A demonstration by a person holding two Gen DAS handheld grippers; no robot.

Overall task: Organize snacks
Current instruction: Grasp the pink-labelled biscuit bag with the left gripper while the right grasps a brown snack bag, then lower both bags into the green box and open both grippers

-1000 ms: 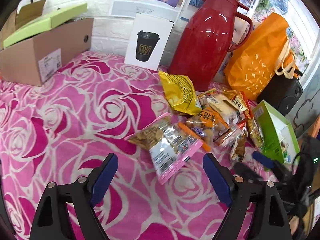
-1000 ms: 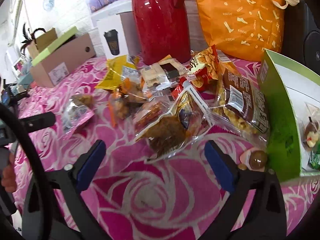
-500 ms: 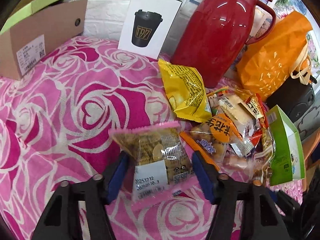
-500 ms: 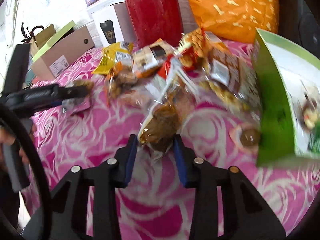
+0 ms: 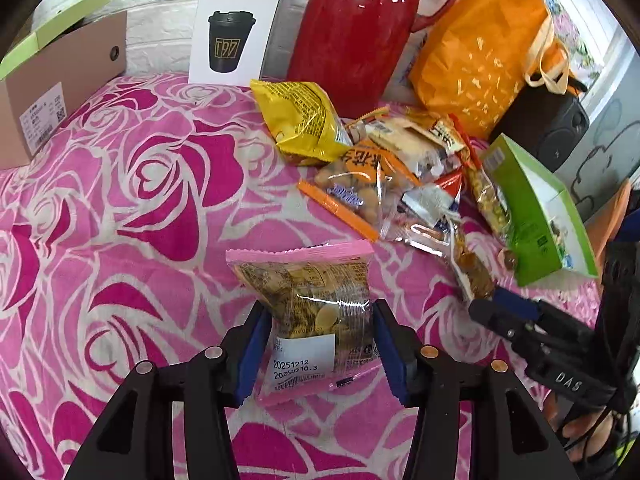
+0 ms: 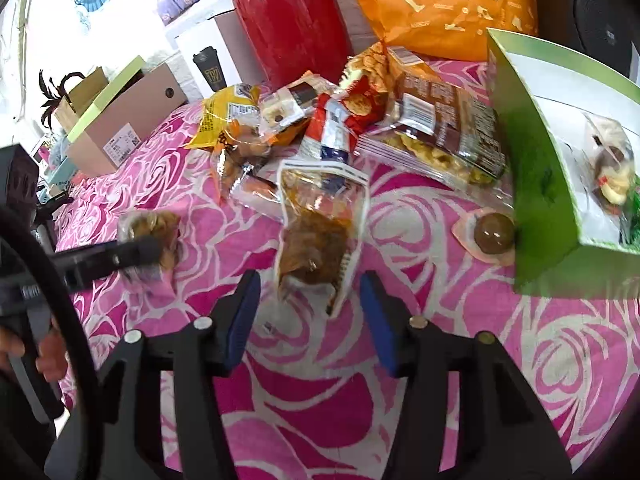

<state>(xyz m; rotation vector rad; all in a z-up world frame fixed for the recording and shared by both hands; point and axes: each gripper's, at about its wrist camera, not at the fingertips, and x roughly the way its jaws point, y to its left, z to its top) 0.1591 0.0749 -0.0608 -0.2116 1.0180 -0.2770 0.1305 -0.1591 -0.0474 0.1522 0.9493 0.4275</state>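
— What is lying around your fingers?

— Ahead of my left gripper (image 5: 318,350) a heap of snack packets (image 5: 400,172) is sitting on the pink rose cloth (image 5: 132,208), with a yellow bag (image 5: 300,124) at its near-left edge. Beyond the heap a red jug (image 5: 356,36) and an orange tote (image 5: 484,56) are standing; a green box (image 5: 532,208) is resting to the right of it. Nothing is blocking the fingers themselves.

— And the left one is holding something?

— I am pinching a pink-edged packet (image 5: 316,312) between both blue pads, which are pressing its two sides. Its long axis is running straight away from me, the date label nearest me, the crimped pink end pointing toward the heap.

— The right?

— My right gripper (image 6: 310,322) is spread wider than the clear packet of brown snack (image 6: 316,240) lying just ahead between the fingertips; neither pad is touching it. That packet is lying lengthwise away from me, leaning a little left at the far end. A round wrapped sweet (image 6: 494,234) is sitting to its right, against the green box (image 6: 536,184).
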